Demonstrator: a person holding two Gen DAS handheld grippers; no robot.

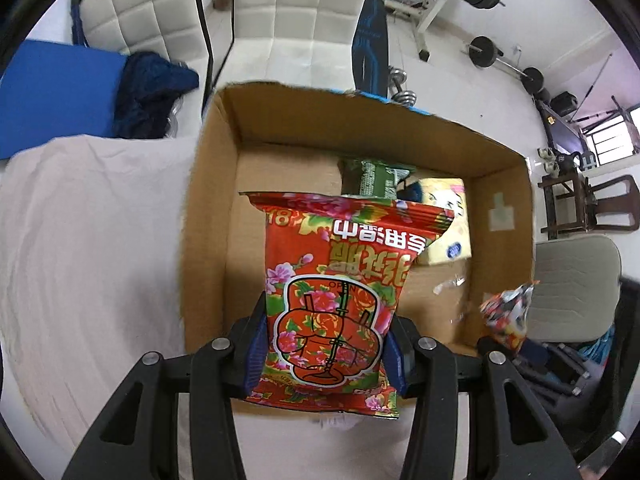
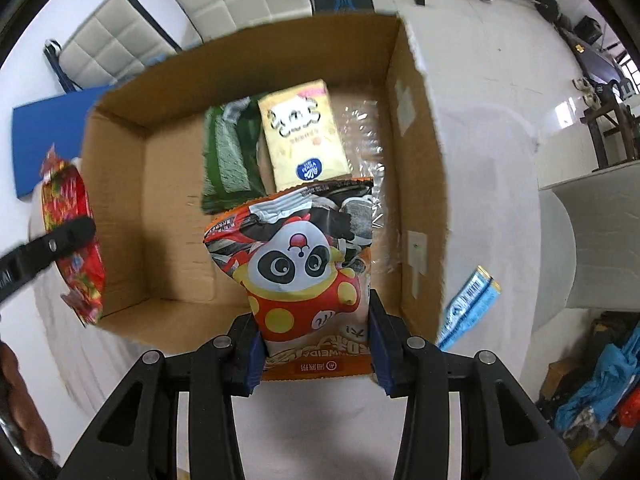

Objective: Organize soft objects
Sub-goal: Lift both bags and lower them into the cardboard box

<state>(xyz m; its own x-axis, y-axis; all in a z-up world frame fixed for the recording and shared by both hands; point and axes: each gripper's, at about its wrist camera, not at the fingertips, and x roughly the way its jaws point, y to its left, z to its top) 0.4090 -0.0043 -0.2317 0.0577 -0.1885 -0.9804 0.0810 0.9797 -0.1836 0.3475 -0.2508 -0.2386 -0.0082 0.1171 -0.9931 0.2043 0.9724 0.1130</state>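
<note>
My left gripper (image 1: pixel 324 344) is shut on a red floral wet-wipes pack (image 1: pixel 340 280) and holds it over the near edge of an open cardboard box (image 1: pixel 208 208). My right gripper (image 2: pixel 316 340) is shut on an orange panda snack bag (image 2: pixel 300 264) and holds it over the near side of the same box (image 2: pixel 120 184). In the box lie a green pack (image 2: pixel 228 156) and a yellow tissue pack (image 2: pixel 304 136). The left gripper with the red pack (image 2: pixel 76 240) shows at the left of the right wrist view. The panda bag (image 1: pixel 508 316) shows at the right of the left wrist view.
The box stands on a table with a pale cloth (image 1: pixel 88 240). A blue packet (image 2: pixel 468 308) lies right of the box. A blue mat (image 1: pixel 52 96) and dark cloth (image 1: pixel 152 96) lie behind. White padded chairs (image 1: pixel 304 12) and gym weights (image 1: pixel 484 52) stand beyond.
</note>
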